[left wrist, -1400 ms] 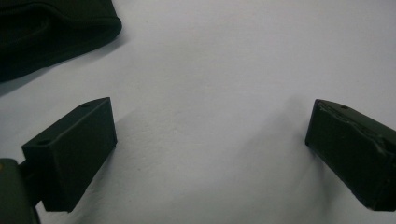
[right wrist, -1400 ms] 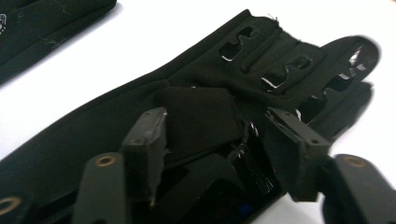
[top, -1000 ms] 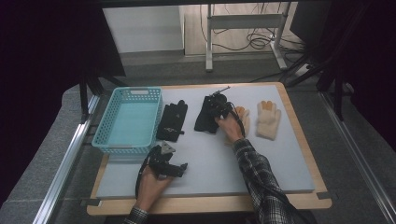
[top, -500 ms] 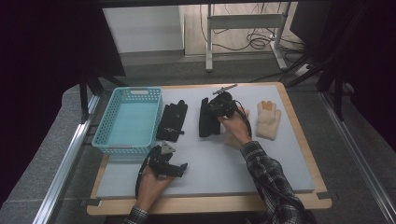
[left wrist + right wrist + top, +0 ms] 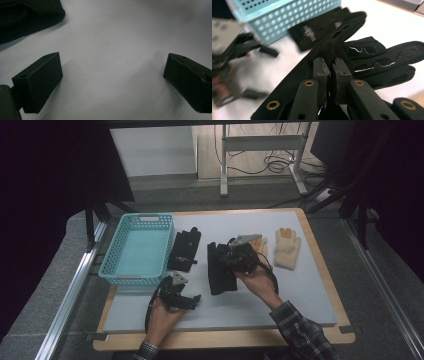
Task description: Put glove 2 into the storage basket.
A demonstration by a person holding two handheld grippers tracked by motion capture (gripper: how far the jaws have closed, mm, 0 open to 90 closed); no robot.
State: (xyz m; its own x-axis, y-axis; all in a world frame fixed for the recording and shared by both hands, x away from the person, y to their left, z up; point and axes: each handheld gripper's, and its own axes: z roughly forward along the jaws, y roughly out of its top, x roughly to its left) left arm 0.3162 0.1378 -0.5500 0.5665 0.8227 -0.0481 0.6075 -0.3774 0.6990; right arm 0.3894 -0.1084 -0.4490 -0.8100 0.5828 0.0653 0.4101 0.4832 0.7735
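A black glove (image 5: 219, 272) lies near the table's middle. My right gripper (image 5: 236, 258) is shut on its edge; in the right gripper view the jaws (image 5: 329, 65) pinch the glove's (image 5: 372, 60) fabric, which is raised off the table. A second black glove (image 5: 184, 250), with white print, lies beside the blue basket (image 5: 116, 270). My left gripper (image 5: 181, 295) rests low at the front left, open wide over bare table (image 5: 112, 72). A black glove's corner (image 5: 25, 17) shows at that view's top left.
A cream glove (image 5: 287, 247) lies right of the held glove, and another (image 5: 261, 245) sits partly behind my right gripper. The basket (image 5: 287, 12) stands at the table's left and holds nothing. The table's front edge (image 5: 225, 340) runs near the person's forearms.
My right gripper has come toward the person, bringing the black glove with it. The left gripper has stayed where it was, open.
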